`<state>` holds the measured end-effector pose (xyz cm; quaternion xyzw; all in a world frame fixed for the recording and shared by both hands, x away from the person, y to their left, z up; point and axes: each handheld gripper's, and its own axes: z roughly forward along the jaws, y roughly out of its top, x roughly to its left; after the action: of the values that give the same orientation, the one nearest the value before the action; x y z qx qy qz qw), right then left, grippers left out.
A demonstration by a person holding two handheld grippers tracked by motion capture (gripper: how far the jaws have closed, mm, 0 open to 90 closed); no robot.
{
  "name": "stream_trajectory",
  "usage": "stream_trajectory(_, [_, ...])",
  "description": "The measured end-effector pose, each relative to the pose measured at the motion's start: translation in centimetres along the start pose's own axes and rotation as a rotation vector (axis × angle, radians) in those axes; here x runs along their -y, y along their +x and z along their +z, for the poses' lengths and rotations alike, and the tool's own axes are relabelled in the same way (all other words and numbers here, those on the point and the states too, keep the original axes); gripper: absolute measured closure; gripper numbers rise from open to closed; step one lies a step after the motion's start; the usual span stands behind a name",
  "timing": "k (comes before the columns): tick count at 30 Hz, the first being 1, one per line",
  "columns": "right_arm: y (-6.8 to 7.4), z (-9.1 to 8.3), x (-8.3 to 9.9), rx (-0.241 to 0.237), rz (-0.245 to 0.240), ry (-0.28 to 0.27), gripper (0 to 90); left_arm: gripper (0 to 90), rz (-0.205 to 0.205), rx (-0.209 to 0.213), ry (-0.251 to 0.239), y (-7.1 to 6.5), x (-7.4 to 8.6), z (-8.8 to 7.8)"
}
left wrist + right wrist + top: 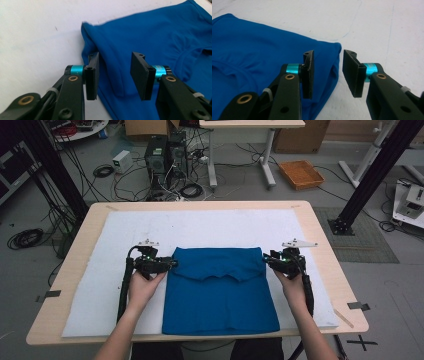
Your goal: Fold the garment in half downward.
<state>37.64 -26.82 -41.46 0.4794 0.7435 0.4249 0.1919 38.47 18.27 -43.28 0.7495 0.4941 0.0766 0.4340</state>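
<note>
A: We see the blue shirt (220, 290) lying flat and folded in the lower middle of the high view, on the white mat (90, 285) that covers the wooden table (325, 250). Its top edge is doubled over, and the neckline shows as a curve just below that fold.

B: Our left gripper (172, 264) sits at the shirt's upper left corner, centre left of the frame. In the left gripper view its jaws stand apart, the folded corner of the shirt (155, 40) lies between and behind them, and neither pad presses on the cloth.

A: We read the right gripper (266, 260) the same way, at the shirt's upper right corner, centre right of the high view. In the right gripper view its jaws are apart too; the left one stands in front of the blue fabric (257, 55), the right one over bare white mat (387, 30), and the shirt's corner lies in the gap.

B: So we grip nothing on either side. Both hands (142, 287) come up from the bottom edge, one on each side of the cloth.
</note>
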Motion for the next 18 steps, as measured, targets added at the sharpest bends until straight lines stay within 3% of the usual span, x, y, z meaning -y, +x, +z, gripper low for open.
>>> stream_trajectory(6, [0.0, -0.5, 1.2, -0.023, 0.019, -0.006, 61.9, 63.5, -0.035, 0.0, 0.031, -0.2, 0.4, 0.2])
stream_trajectory(13, [0.0, -0.5, 2.2, -0.044, 0.032, 0.013, 62.0, 66.1, 0.0, -0.02, 0.077, -0.6, 0.6, 0.7])
stream_trajectory(18, [-0.2, -0.6, 2.7, -0.05, 0.051, 0.019, 62.1, 74.2, 0.031, -0.018, 0.071, -0.9, 0.7, 0.7])
